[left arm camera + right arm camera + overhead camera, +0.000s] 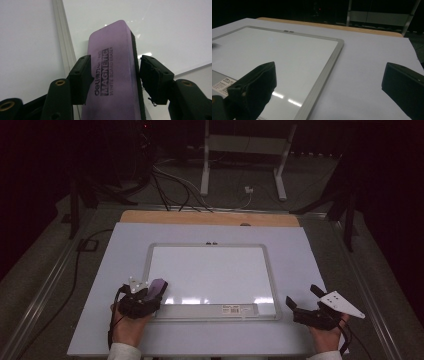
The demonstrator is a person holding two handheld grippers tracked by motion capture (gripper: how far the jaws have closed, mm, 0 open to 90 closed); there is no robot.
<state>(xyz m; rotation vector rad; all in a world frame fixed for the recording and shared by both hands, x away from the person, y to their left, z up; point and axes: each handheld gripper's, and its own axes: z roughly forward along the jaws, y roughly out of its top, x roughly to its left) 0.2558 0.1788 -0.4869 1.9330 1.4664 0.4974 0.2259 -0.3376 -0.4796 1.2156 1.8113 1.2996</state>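
dim lab, floor cables (170,187), metal stand (245,150)

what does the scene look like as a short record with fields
held item: purple whiteboard eraser, between the jaws of the left hand-held gripper
eraser position: over the lower left corner of the whiteboard
board surface: clean, no marks visible
right hand-held gripper: jaws open, nothing between them, off the board's right edge
support: pale table cover

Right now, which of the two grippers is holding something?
The left gripper, at the whiteboard's near left corner: a purple whiteboard eraser sits between its jaws. The right gripper stands wide open over the table.
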